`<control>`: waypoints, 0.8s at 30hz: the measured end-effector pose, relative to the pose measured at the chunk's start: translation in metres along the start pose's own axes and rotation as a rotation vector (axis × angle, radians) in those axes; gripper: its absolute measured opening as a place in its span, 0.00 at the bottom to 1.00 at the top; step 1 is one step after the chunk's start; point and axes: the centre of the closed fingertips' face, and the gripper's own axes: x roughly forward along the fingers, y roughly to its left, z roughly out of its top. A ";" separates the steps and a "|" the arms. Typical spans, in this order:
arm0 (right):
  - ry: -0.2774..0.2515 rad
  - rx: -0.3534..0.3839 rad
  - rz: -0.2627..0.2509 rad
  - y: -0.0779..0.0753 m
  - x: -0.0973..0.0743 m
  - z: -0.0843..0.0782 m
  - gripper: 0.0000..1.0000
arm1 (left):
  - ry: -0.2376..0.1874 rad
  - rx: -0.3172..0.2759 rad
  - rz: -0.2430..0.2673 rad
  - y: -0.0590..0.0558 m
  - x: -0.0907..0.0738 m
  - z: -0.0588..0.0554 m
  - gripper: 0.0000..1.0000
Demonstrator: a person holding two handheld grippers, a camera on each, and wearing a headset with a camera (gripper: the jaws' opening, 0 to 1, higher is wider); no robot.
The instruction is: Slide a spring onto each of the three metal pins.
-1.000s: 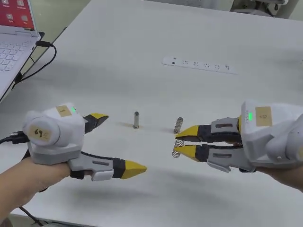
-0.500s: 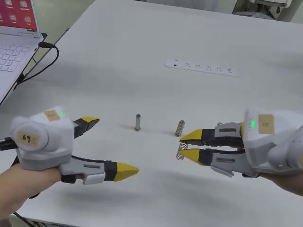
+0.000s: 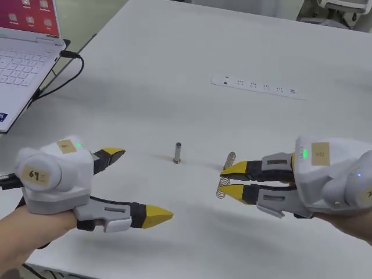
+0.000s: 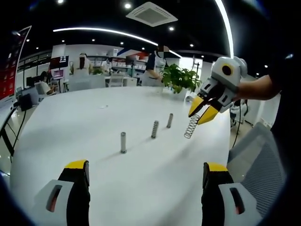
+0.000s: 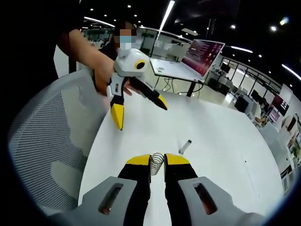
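Left gripper [image 3: 142,183]: white body, yellow-tipped black jaws wide apart, nothing between, low over near edge of matte white table [image 3: 174,70]. Right gripper [image 3: 228,181]: jaws nearly together, pinching thin coiled steel spring [image 3: 221,187] by one end, coil slanting down toward table. Beyond: short bare metal pin [image 3: 177,153], upright. Just right of it, spring-sleeved pin [image 3: 231,158], partly masked by right jaws. Left gripper view: second sleeved pin [image 4: 170,120] farther along row. Far: flat white power strip [image 3: 258,88]. Far left: open silver laptop [image 3: 23,58], black cable [image 3: 61,78].
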 end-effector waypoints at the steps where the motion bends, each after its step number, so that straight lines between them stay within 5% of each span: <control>1: -0.001 0.000 0.003 -0.001 0.003 0.001 0.07 | -0.001 0.000 0.003 0.002 -0.001 0.000 0.98; 14: -0.008 -0.020 0.022 -0.014 0.031 0.008 0.07 | -0.013 -0.002 0.021 0.010 -0.008 0.001 0.98; 24: -0.015 -0.008 -0.029 -0.042 0.046 0.014 0.08 | -0.025 -0.004 0.022 0.009 -0.009 0.001 0.98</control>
